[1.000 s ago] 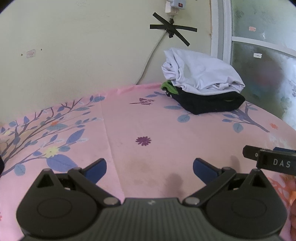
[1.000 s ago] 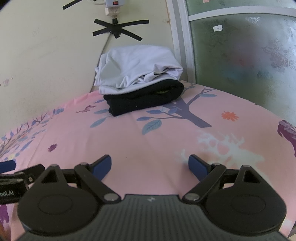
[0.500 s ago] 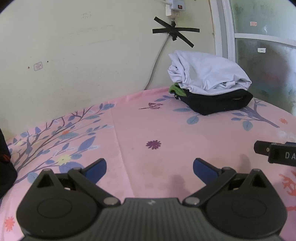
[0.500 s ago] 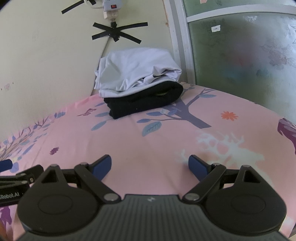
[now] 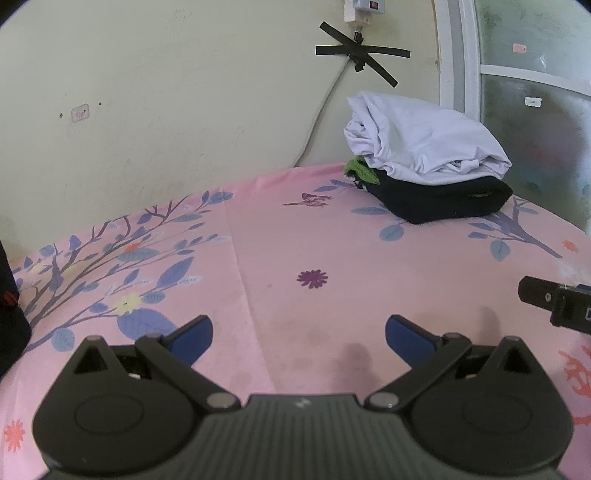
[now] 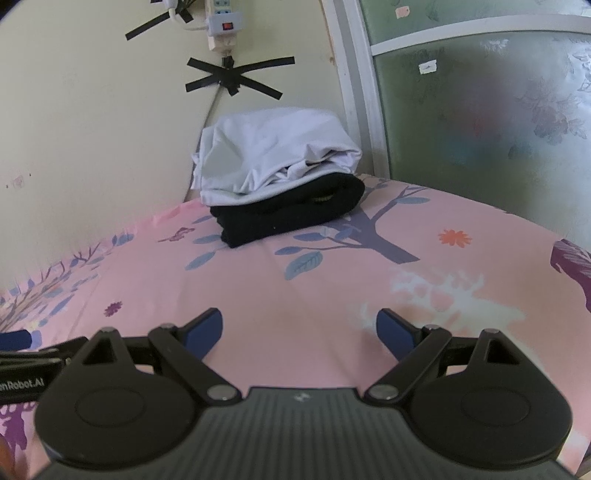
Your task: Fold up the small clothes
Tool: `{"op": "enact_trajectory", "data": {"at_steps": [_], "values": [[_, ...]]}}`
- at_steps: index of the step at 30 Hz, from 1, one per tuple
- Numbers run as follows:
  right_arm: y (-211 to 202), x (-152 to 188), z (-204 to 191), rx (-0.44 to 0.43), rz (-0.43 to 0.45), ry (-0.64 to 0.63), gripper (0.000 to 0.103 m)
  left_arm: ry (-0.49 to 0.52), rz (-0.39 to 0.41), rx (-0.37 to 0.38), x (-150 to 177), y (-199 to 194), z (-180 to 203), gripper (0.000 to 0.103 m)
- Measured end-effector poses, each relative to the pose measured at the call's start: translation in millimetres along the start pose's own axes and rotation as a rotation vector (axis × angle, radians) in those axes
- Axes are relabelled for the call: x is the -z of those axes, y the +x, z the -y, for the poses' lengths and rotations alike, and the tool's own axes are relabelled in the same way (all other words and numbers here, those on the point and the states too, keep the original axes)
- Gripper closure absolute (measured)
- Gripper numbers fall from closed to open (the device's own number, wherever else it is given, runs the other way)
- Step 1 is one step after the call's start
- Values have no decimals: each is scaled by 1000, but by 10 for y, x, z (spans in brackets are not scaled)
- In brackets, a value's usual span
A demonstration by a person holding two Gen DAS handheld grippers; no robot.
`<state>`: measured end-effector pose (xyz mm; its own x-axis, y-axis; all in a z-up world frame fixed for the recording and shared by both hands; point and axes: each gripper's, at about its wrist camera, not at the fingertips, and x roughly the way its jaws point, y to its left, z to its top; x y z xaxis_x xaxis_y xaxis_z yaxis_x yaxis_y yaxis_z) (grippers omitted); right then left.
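Note:
A pile of folded clothes stands at the far corner of the pink flowered sheet (image 5: 295, 236): a white garment (image 5: 424, 144) on a black one (image 5: 443, 201), with a bit of green cloth (image 5: 360, 171) at its left. The pile also shows in the right wrist view, white (image 6: 273, 151) over black (image 6: 291, 214). My left gripper (image 5: 299, 334) is open and empty, low over the sheet. My right gripper (image 6: 299, 328) is open and empty too, and part of it shows in the left wrist view (image 5: 554, 299). A dark cloth (image 5: 9, 314) lies at the left edge.
The cream wall (image 5: 166, 110) with a taped cable and power strip (image 6: 221, 26) runs behind the bed. A frosted glass door (image 6: 480, 129) stands on the right. The sheet's edge falls away at the right (image 6: 576, 424).
Both grippers have pulled back a little and tilted up, so the clothes pile sits farther off and more of the wall shows. The dark cloth has come into view at the left. Both jaws stay open.

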<state>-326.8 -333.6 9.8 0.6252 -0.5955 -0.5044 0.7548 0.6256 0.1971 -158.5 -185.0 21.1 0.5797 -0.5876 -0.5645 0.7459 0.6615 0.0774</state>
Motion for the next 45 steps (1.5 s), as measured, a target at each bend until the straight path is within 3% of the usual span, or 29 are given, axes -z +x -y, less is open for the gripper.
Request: {"op": "enact_trajectory", "data": {"at_steps": [45], "values": [[-46, 14, -13, -3, 12, 7, 19, 57, -15, 3, 33, -10, 40, 0]]}}
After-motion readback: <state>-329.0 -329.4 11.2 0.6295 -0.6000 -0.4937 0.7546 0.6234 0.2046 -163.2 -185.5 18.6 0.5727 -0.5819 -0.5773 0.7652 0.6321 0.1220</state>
